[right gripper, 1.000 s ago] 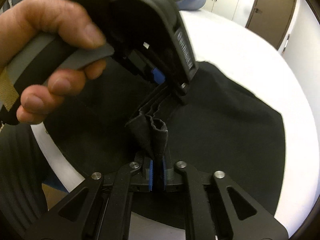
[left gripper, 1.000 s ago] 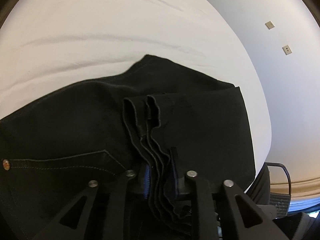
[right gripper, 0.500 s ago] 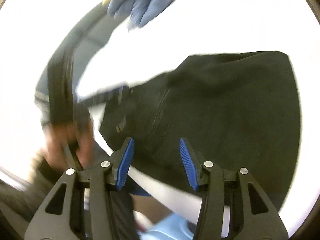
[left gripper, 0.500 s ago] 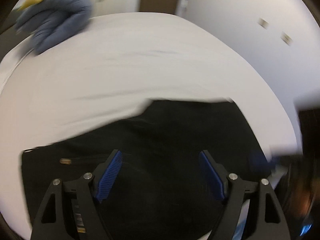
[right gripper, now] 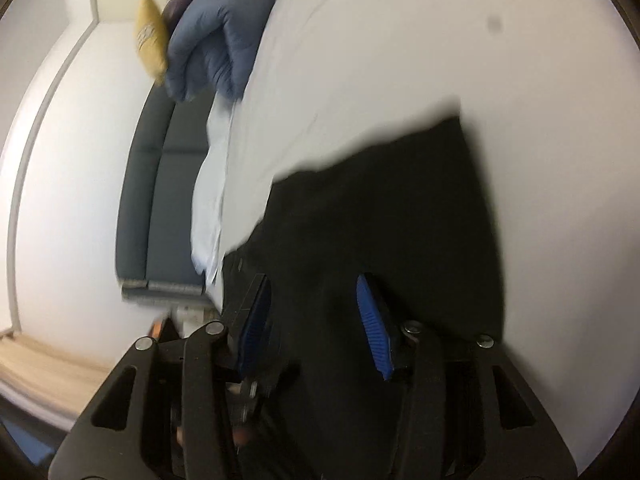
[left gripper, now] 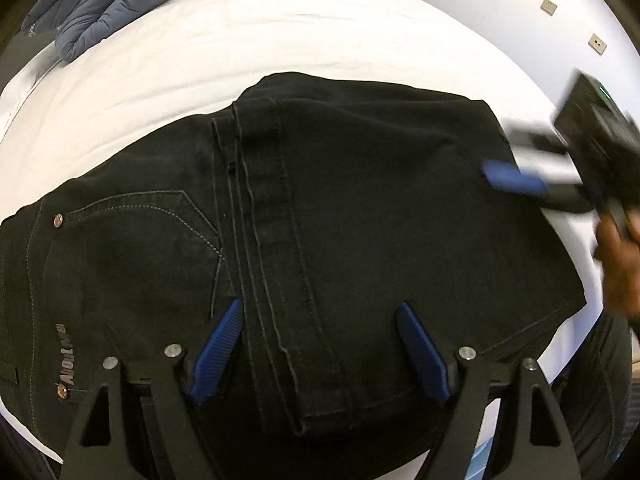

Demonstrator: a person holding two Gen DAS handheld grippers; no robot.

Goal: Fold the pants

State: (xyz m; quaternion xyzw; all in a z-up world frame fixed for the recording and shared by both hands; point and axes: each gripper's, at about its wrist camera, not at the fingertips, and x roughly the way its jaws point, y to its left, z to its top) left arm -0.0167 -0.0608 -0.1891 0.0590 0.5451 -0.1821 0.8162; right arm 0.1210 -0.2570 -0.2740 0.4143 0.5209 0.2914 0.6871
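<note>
The black pants [left gripper: 360, 200] lie folded on the white bed [left gripper: 280, 28], with a pocket and rivet at the left and the stitched leg hems laid down the middle. My left gripper [left gripper: 320, 306] hovers over the near part of the fold, open, its blue pads on either side of the hems and gripping nothing. At the right edge of that view, blurred, a hand [left gripper: 620, 264] holds my right gripper [left gripper: 516, 178]. In the right wrist view, the right gripper [right gripper: 312, 280] is over the pants [right gripper: 380, 208]. Its jaws are closing, with nothing pinched between them.
A blue quilted duvet [left gripper: 104, 4] is bunched at the far left corner of the bed, with a yellow cushion [right gripper: 150, 40] beside it. A grey upholstered panel [right gripper: 160, 184] runs along the bed's side. A white wall with sockets [left gripper: 548, 6] stands to the right.
Both grippers have let go of the bunched leg hems, which now lie flat on the fold. Both have opened and pulled back, and the right one has swung away to the right.
</note>
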